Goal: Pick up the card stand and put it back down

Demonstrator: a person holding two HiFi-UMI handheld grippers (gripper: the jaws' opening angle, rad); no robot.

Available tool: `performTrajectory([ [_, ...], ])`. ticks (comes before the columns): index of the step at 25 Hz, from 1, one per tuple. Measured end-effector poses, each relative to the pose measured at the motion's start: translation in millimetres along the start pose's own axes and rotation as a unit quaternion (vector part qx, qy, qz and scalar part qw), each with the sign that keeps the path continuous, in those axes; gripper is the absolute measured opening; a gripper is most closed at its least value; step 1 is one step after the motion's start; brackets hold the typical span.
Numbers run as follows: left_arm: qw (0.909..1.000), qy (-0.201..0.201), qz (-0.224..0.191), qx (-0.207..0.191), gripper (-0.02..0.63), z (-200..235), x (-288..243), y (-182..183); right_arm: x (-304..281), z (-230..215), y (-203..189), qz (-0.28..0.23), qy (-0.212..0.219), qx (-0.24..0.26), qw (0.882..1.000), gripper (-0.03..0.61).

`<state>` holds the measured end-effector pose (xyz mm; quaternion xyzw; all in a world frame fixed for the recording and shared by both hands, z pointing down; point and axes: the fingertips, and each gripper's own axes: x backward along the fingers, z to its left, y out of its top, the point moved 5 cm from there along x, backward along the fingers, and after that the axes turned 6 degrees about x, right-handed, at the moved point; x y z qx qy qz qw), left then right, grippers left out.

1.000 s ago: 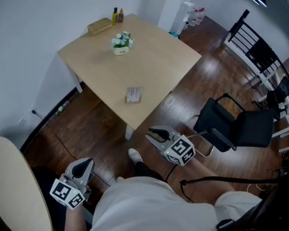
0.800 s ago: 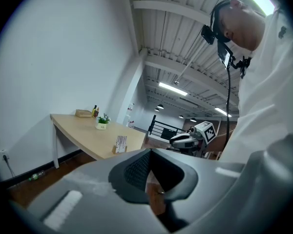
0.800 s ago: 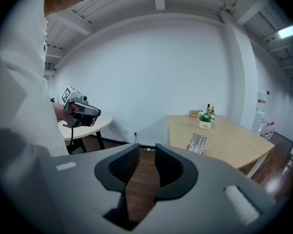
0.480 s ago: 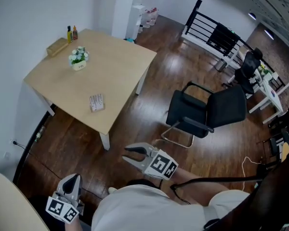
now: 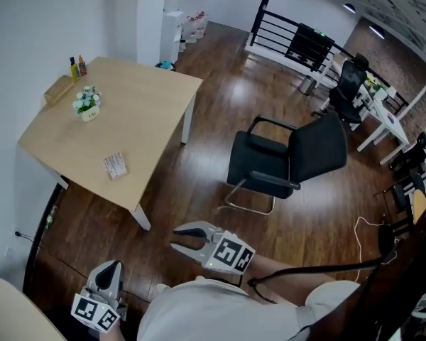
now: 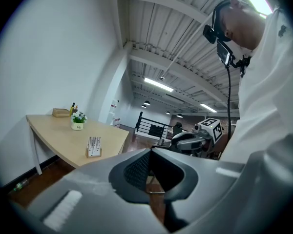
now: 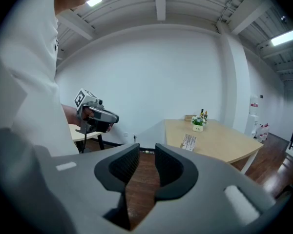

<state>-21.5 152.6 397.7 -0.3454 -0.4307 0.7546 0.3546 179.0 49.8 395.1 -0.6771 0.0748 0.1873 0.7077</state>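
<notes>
On the pale wood counter [image 5: 149, 98], near its front edge, the card stand [image 5: 115, 165] sits upright w/ a row of white cards in it, nothing touching it. Further back on the counter: a small pot of white flowers [image 5: 86, 104], a tan box [image 5: 57, 89] and two small bottles [image 5: 77, 67] by the wall. Both grippers are well apart from the counter, held low near the person's body over the dark wood floor [image 5: 199, 183]. Left gripper [image 5: 112, 266], bottom left of head view: jaws closed together at the tips, nothing btwn them. Right gripper [image 5: 176, 238], bottom centre: jaws parted w/ a clear gap, only floor seen btwn the pads, holding nothing. A black office chair [image 5: 291, 158] stands on the floor to the right of the counter, apart from it. Right gripper view shows the card stand far off on the counter, w/ the flowers behind it.
</notes>
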Motion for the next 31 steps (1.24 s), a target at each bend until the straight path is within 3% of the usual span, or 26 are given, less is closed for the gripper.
performTrajectory([
  [19,0.9997,-0.004,0.024,-0.003,0.002,-52,-18,-19,53,16,-32,-0.009,-0.003,-0.024,1.0,0.098],
  [31,0.9998,0.011,0.014,0.01,0.002,-66,-14,-29,67,23,-43,-0.011,0.003,-0.022,1.0,0.094],
])
